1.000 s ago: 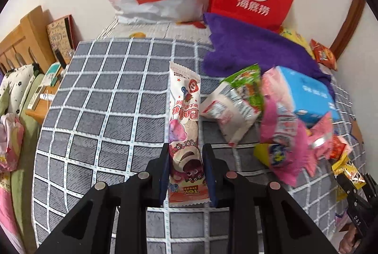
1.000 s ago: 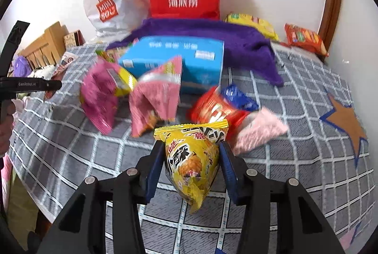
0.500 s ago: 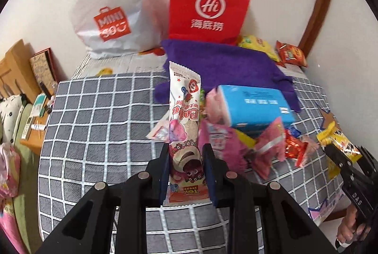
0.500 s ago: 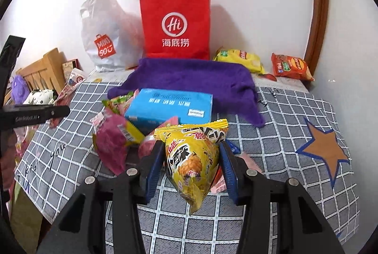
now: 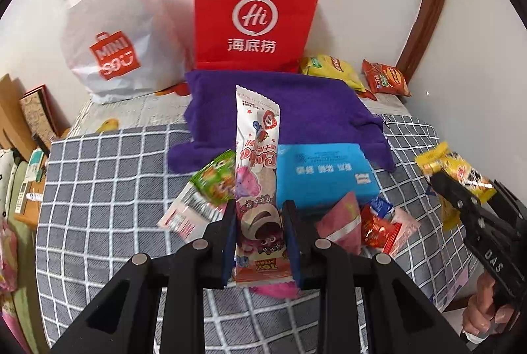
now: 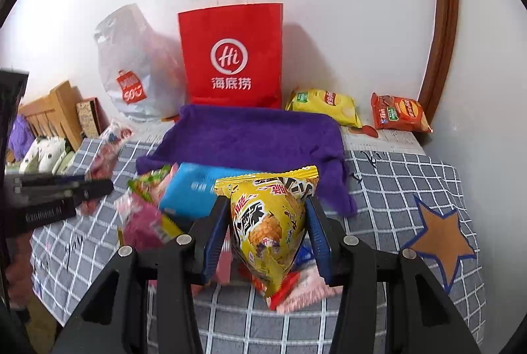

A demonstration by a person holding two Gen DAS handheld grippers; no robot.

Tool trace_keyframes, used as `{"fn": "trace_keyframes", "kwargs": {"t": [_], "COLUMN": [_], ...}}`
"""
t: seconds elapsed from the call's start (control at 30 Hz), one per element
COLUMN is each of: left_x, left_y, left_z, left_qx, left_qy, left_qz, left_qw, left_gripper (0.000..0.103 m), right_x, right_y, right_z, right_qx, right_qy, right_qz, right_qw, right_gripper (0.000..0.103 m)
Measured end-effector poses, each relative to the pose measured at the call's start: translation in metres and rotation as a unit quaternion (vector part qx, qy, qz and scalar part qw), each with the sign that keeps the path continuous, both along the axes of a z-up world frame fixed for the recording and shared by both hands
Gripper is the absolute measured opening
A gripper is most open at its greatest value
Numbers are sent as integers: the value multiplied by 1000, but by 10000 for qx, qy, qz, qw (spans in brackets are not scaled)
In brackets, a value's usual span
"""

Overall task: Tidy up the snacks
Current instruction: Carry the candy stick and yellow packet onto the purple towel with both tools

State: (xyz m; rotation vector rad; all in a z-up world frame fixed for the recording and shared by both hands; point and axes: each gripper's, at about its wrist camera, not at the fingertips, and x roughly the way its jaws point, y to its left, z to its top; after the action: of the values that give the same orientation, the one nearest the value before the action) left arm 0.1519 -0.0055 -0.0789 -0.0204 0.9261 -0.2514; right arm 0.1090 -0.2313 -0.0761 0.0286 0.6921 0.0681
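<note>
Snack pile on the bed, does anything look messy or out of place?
Yes. The snack packets lie jumbled against the blue box, overlapping at odd angles, one green packet tilted. Two chip bags sit apart by the wall. Nothing looks torn or spilled.

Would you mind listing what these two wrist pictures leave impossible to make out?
- Red paper bag: its contents are hidden by its own front, in both views.
- White plastic bag: opaque, so its contents are unseen.
- Pile of snacks: motion blur in the right wrist view smears the labels.
- Pink wrapper in the left gripper: it covers part of the pile behind.
- Yellow chip bag in the right gripper: it hides packets underneath.
</note>
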Motion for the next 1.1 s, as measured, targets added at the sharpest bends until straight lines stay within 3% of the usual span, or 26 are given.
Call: {"fn": "trace_keyframes", "kwargs": {"t": [0.63,1.1], "left_x": [107,192], "left_y": [-18,1], "left_z": [12,-25], "left_qx": [87,79], "left_qy": [-160,116], "left_qz": [10,207], "left_qw": [9998,9997], "left_gripper": [26,26], "right_x": [123,205], "right_y": [-24,-43], "right_z": [6,-23], "right_qx": [-10,9], "right_qy": [190,368], "right_qz": [-159,-301], "right_qw": [9997,9989], "right_gripper": [46,47]}}
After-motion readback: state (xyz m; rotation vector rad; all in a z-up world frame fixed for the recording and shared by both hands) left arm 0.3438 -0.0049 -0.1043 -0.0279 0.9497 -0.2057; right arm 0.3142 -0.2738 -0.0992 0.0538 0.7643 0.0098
